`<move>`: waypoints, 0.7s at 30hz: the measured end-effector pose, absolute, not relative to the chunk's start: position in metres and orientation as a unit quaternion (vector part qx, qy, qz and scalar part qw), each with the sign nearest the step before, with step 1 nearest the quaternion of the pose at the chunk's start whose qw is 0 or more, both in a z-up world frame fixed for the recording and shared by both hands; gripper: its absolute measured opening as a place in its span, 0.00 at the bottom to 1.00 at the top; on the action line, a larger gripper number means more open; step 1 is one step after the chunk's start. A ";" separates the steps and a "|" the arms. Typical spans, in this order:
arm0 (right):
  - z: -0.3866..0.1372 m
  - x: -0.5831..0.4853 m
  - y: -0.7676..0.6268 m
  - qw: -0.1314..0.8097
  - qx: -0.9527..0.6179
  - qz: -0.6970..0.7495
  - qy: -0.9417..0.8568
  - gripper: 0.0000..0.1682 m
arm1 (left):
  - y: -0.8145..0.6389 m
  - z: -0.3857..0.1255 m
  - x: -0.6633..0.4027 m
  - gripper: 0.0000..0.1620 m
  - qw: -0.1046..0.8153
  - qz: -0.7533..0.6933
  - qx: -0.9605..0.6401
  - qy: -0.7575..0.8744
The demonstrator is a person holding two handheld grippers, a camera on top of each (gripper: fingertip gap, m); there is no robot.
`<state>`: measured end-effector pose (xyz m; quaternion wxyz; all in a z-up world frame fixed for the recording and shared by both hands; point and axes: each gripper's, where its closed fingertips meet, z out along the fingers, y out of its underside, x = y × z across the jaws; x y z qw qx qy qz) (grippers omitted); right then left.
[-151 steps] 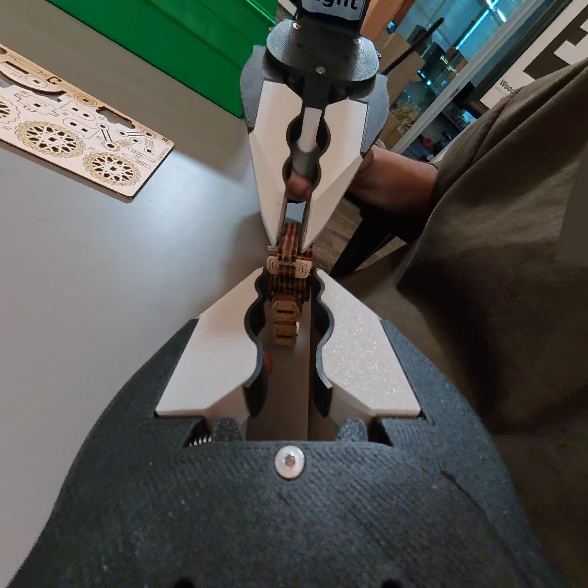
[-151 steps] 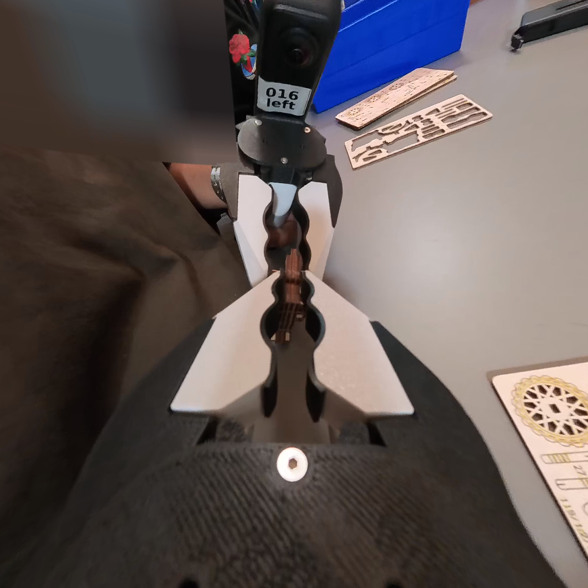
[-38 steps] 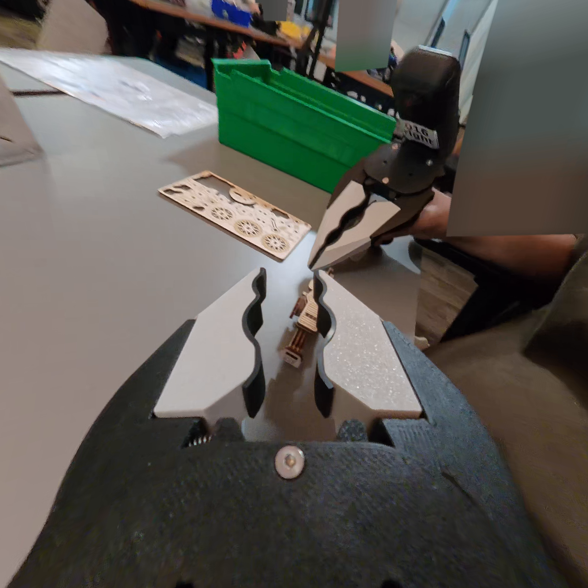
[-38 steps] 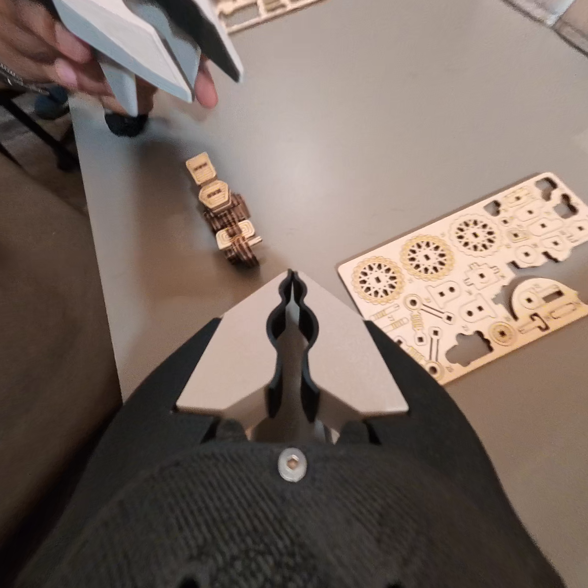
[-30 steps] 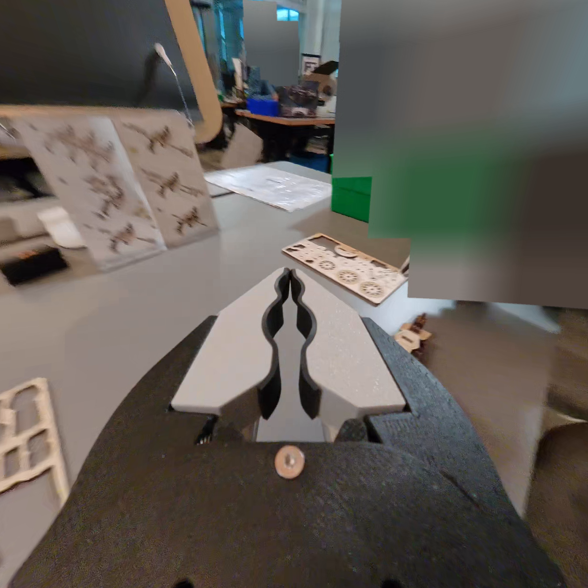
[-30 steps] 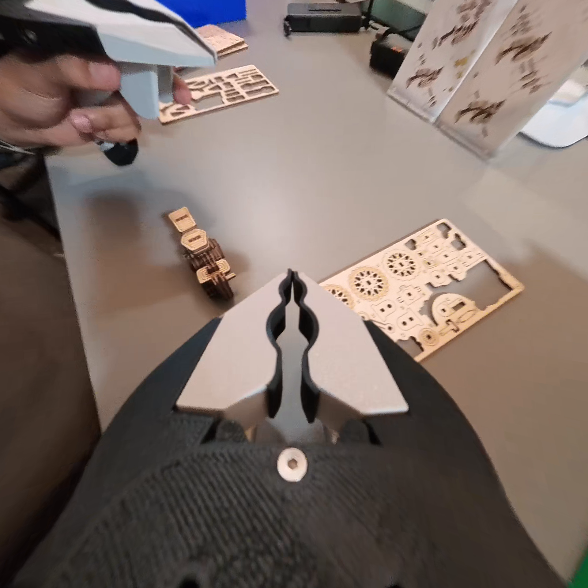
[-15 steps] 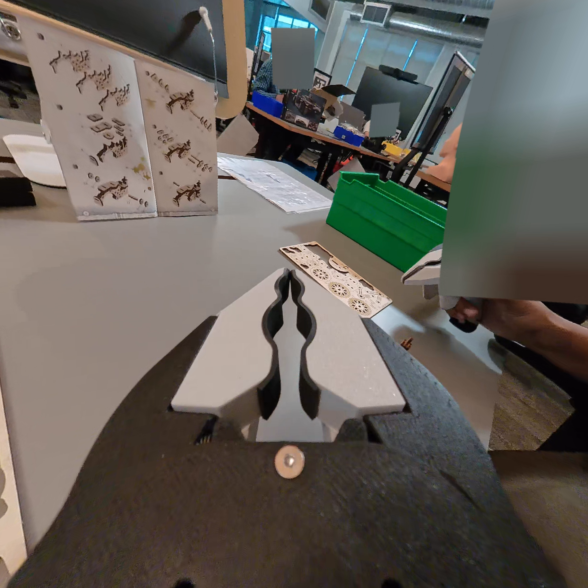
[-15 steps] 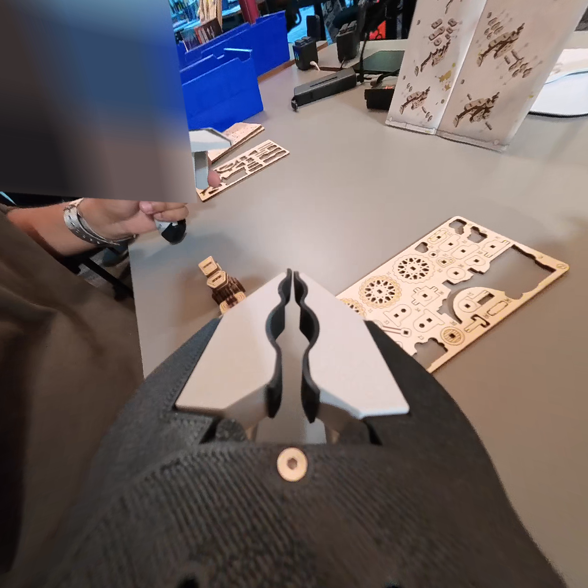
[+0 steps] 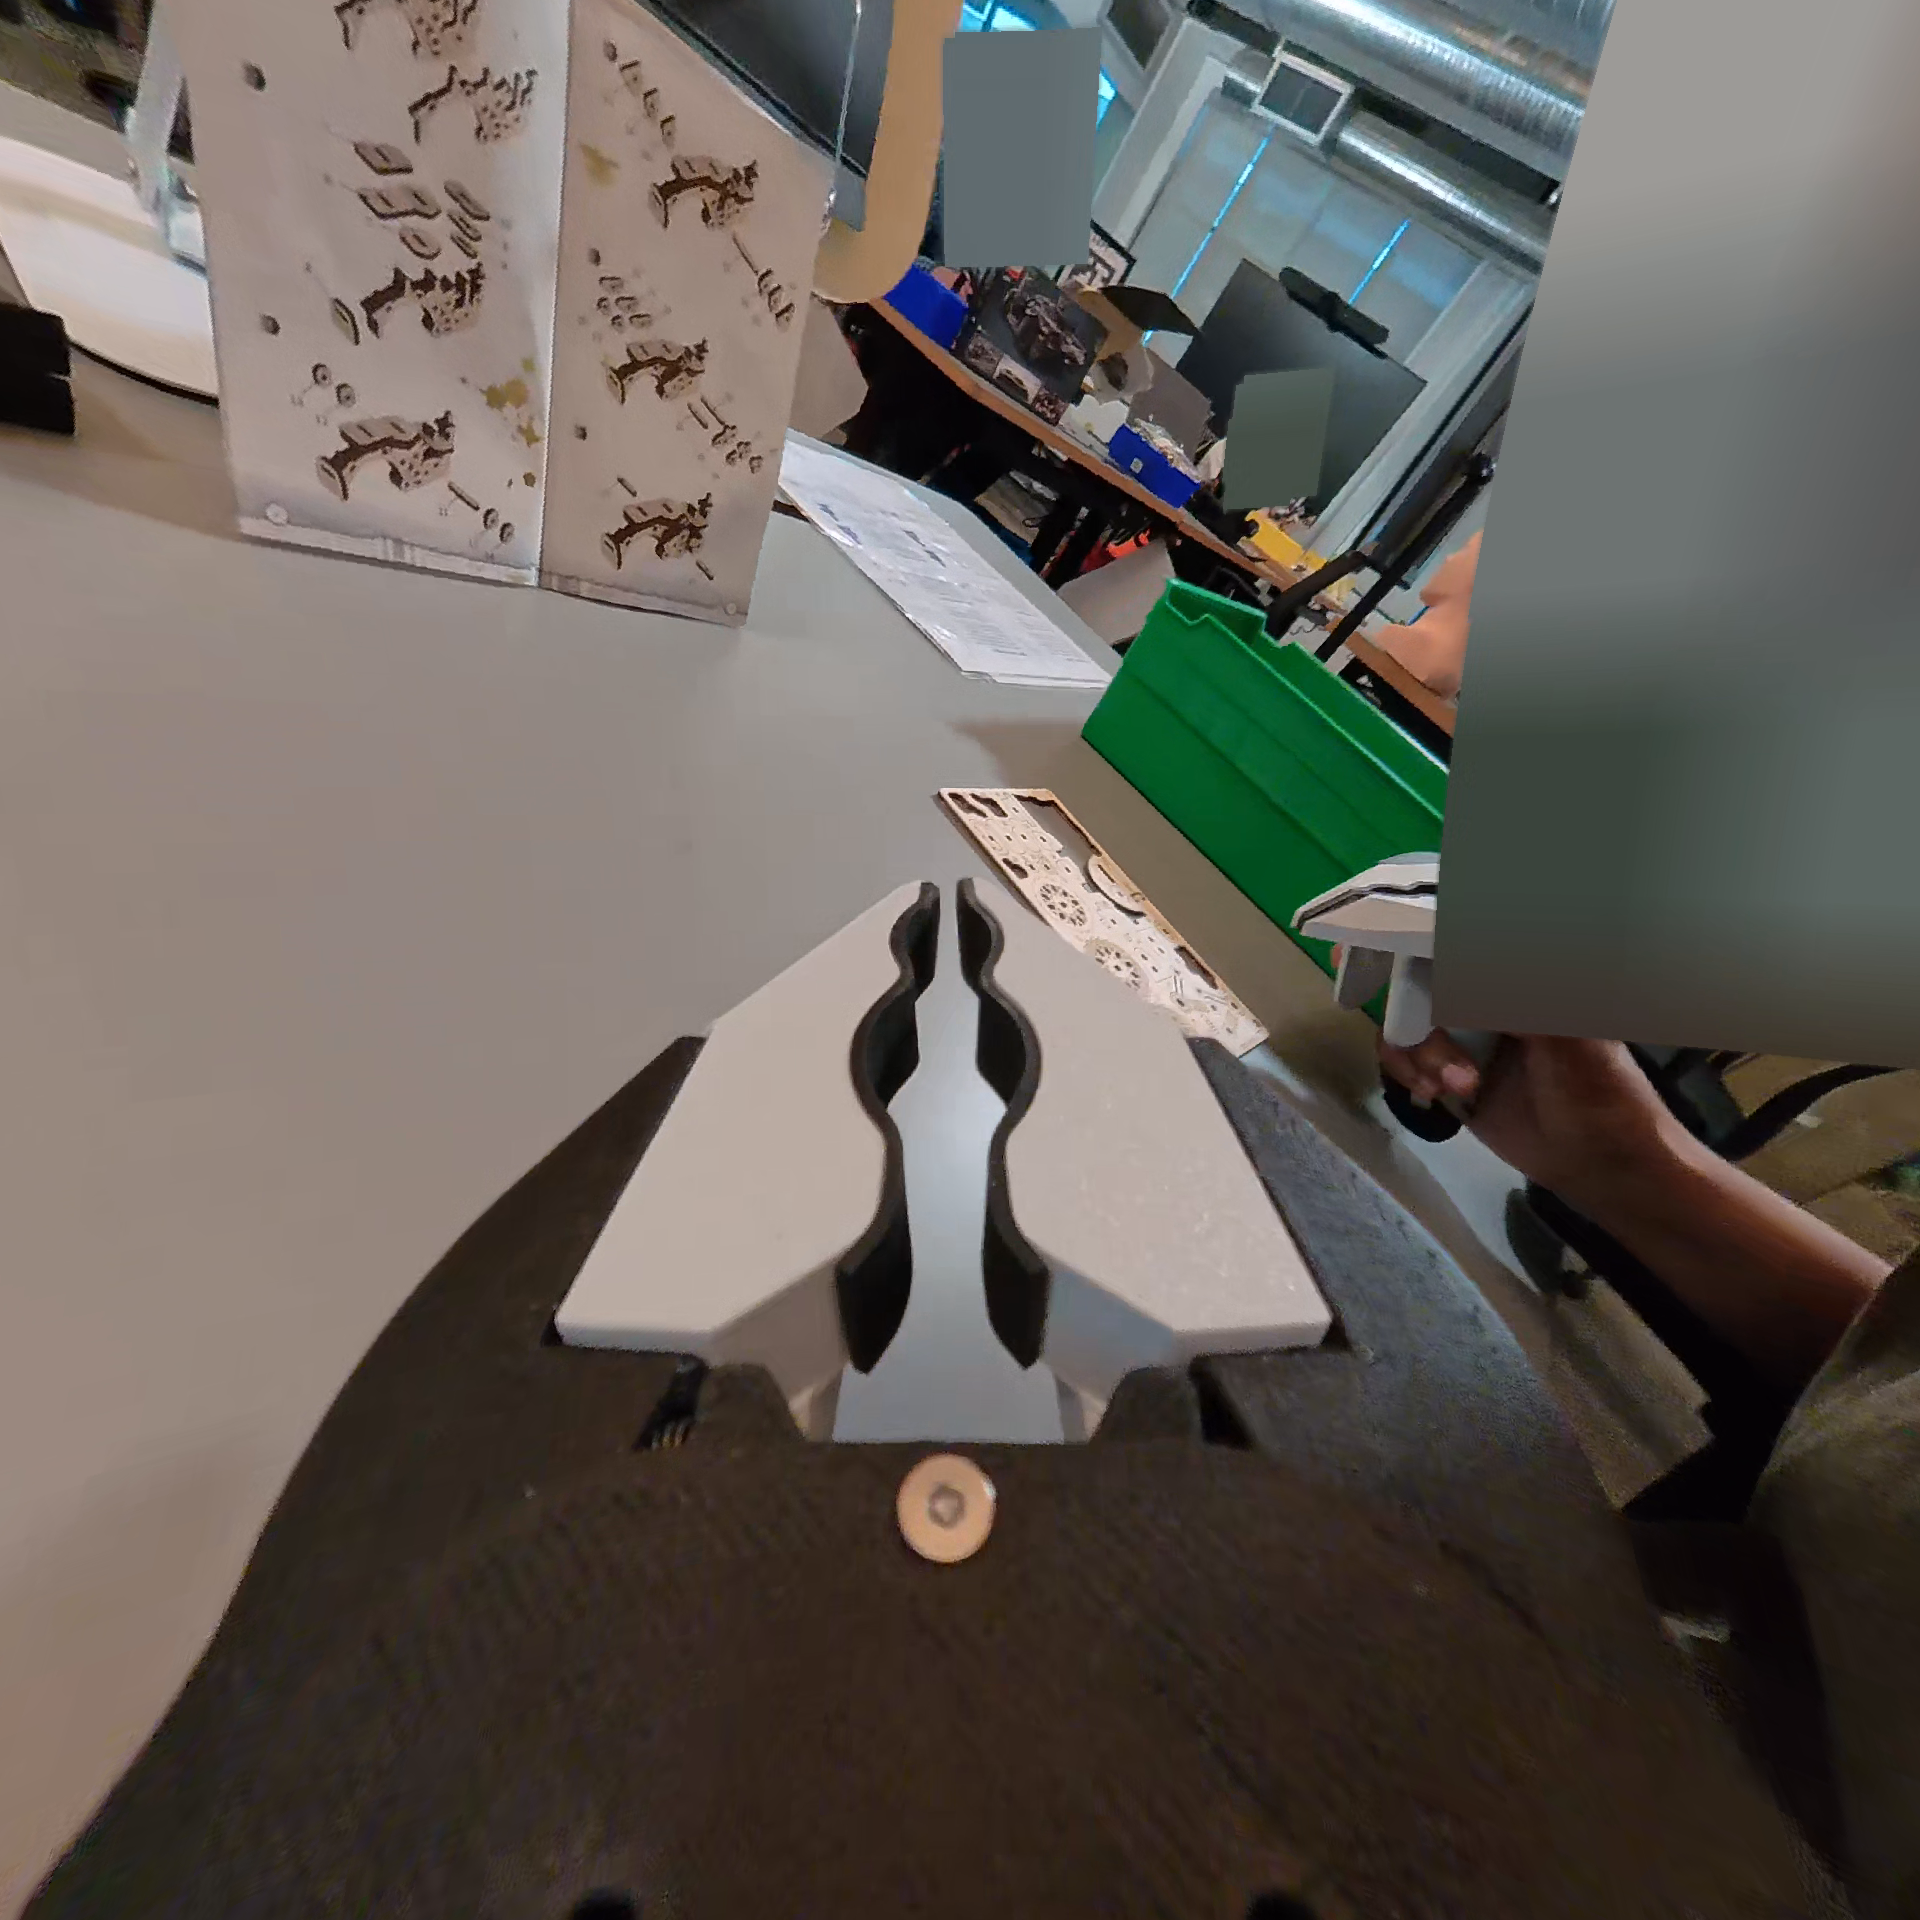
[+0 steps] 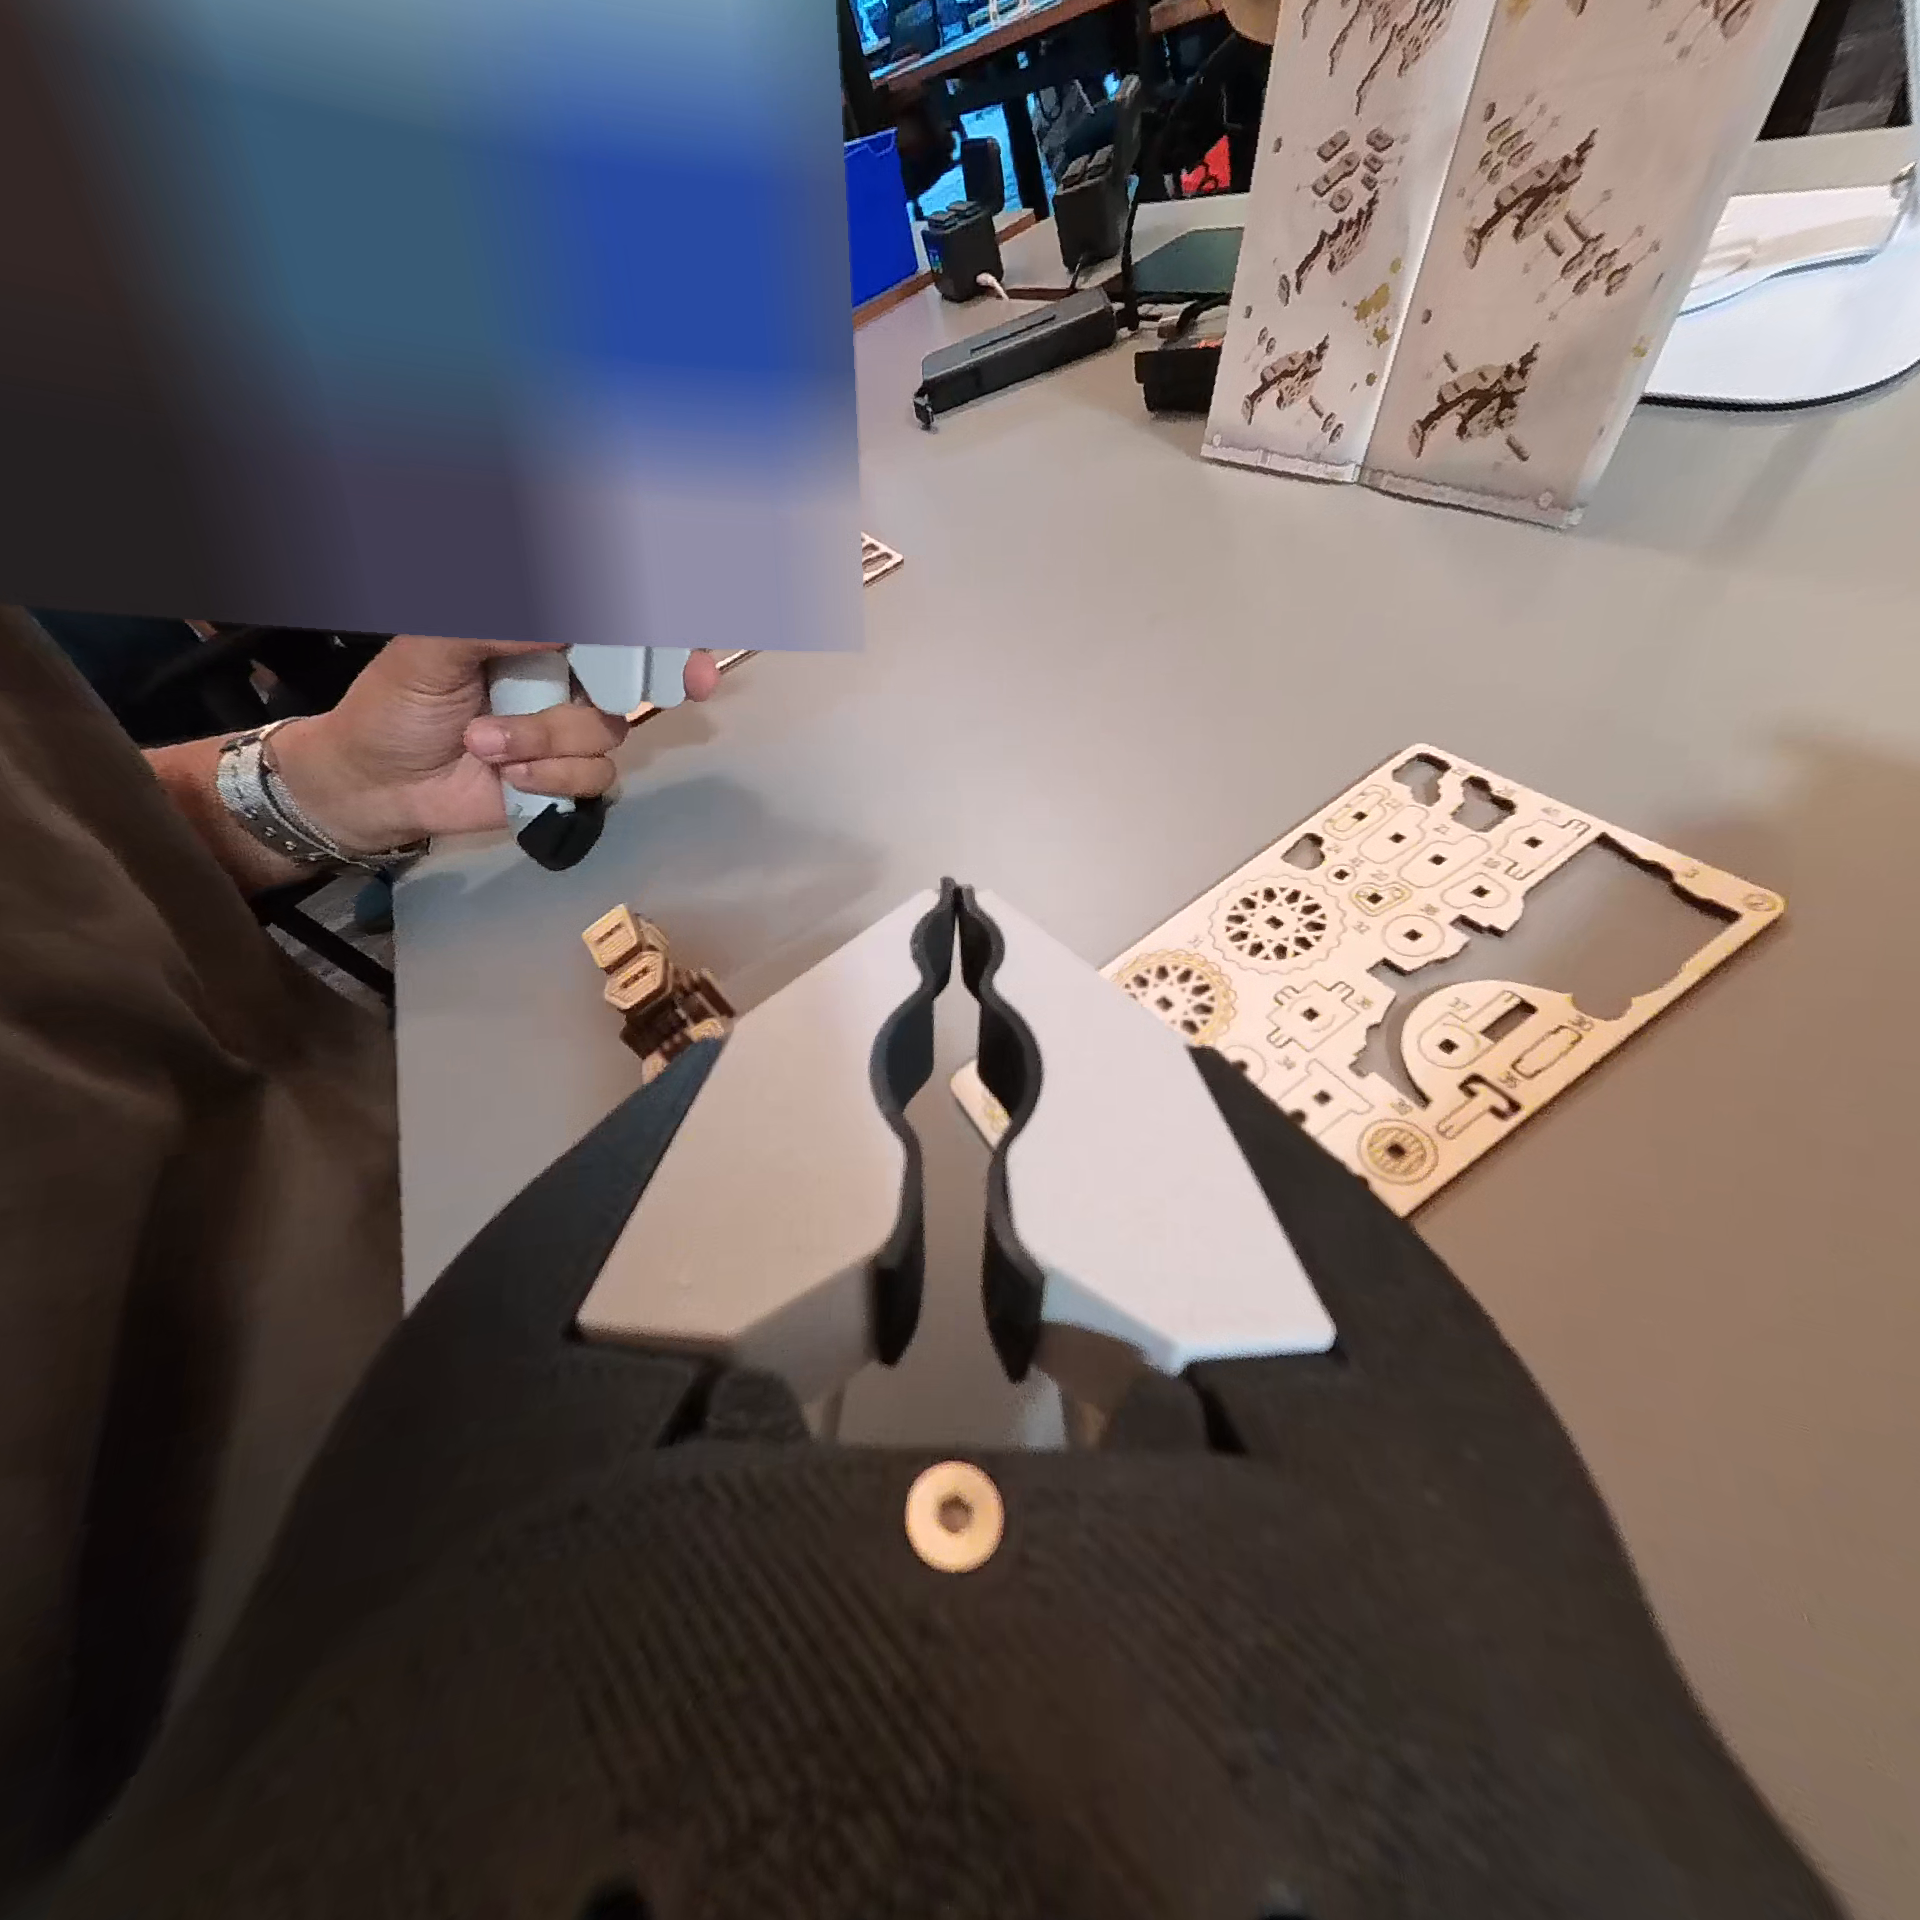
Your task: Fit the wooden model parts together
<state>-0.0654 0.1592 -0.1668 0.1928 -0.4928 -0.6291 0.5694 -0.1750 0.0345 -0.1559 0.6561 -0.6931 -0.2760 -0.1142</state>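
The assembled wooden model piece [image 10: 655, 987] lies on the grey table near its front edge, partly hidden behind my right gripper's left finger. My right gripper [image 10: 951, 891] is shut and empty, held above the table just right of the piece. My left gripper [image 9: 948, 888] is shut with a hairline gap, empty, raised and pointing across the table. A wooden parts sheet [image 10: 1455, 977] with wheel cut-outs lies right of the right gripper; it also shows in the left wrist view [image 9: 1101, 914]. The right gripper's tips [image 9: 1361, 906] show at the left wrist view's right edge.
A folded instruction sheet [image 9: 499, 301] stands at the back of the table [image 9: 416, 831]. A green bin [image 9: 1257, 758] sits at the right. Another cut-out wooden sheet [image 10: 881, 559], black devices [image 10: 1018, 348] and a white stand base [image 10: 1787, 312] lie farther back. A hand [image 10: 436, 748] holds the left gripper's handle. My right fingertips sit around 15 cm from my left ones.
Both grippers let go of the wooden piece, which now lies on the table. Both have lifted away and shut empty; the views have tilted up towards the back of the table.
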 end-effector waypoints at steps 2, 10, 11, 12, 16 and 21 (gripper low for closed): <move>-0.171 -0.068 0.160 0.193 -0.494 0.561 -0.635 0.00 | 0.037 -0.156 -0.175 0.02 0.656 -0.128 -0.689 -0.280; -0.156 -0.067 0.159 0.184 -0.488 0.597 -0.610 0.00 | 0.037 -0.154 -0.164 0.10 0.653 -0.149 -0.693 -0.268; -0.154 -0.065 0.158 0.181 -0.487 0.603 -0.606 0.00 | 0.035 -0.152 -0.161 0.10 0.654 -0.143 -0.694 -0.263; -0.153 -0.063 0.156 0.179 -0.486 0.606 -0.604 0.00 | 0.033 -0.151 -0.159 0.10 0.656 -0.138 -0.695 -0.259; -0.148 -0.057 0.149 0.174 -0.485 0.615 -0.597 0.02 | 0.031 -0.150 -0.150 0.10 0.655 -0.127 -0.704 -0.243; -0.149 -0.052 0.141 0.178 -0.476 0.606 -0.612 0.02 | 0.034 -0.154 -0.139 0.10 0.644 -0.134 -0.716 -0.231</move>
